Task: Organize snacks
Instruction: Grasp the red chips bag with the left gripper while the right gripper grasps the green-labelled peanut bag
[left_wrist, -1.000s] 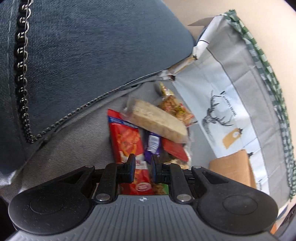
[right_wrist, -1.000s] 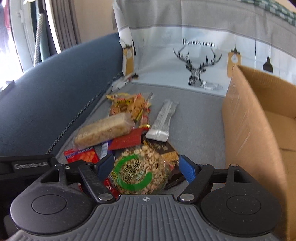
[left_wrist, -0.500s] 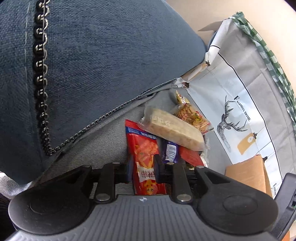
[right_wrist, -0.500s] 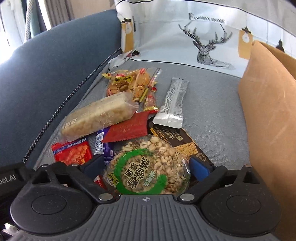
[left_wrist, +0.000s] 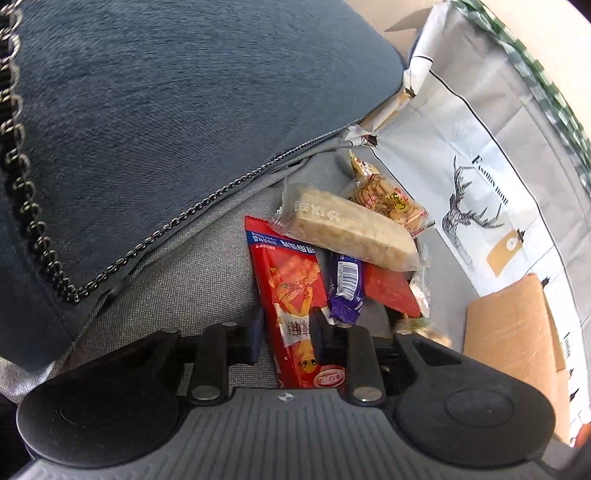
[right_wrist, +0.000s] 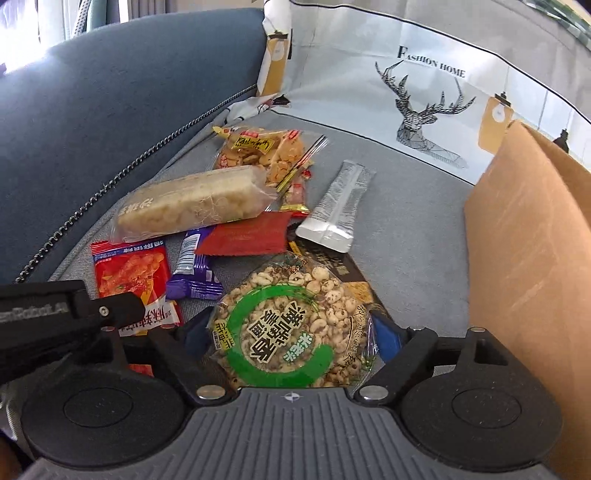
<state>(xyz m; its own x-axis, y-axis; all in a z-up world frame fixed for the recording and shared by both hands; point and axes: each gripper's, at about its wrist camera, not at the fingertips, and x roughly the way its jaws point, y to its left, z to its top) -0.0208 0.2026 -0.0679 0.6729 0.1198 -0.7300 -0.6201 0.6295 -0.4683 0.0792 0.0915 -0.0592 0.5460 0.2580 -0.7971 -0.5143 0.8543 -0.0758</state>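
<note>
A pile of snacks lies on the grey sofa seat. My left gripper (left_wrist: 286, 325) straddles a long red snack packet (left_wrist: 291, 295) with its jaws a little apart; the packet lies flat on the seat. The same packet shows in the right wrist view (right_wrist: 129, 269). My right gripper (right_wrist: 291, 332) is open around a round puffed-rice cake with a green ring label (right_wrist: 291, 325). Behind lie a pale rice bar (right_wrist: 192, 206), a purple bar (right_wrist: 192, 266), a flat red packet (right_wrist: 247, 236), a silver bar (right_wrist: 340, 206) and a bag of crackers (right_wrist: 262, 151).
An open cardboard box (right_wrist: 524, 258) stands on the seat to the right. A deer-print cushion (right_wrist: 424, 103) leans at the back. The blue sofa backrest (left_wrist: 166, 110) rises on the left. The left gripper's body (right_wrist: 44, 317) sits at the lower left of the right wrist view.
My left gripper has moved forward so the red packet now lies between its jaws, which have opened slightly. My right gripper has closed in around the puffed-rice cake.
</note>
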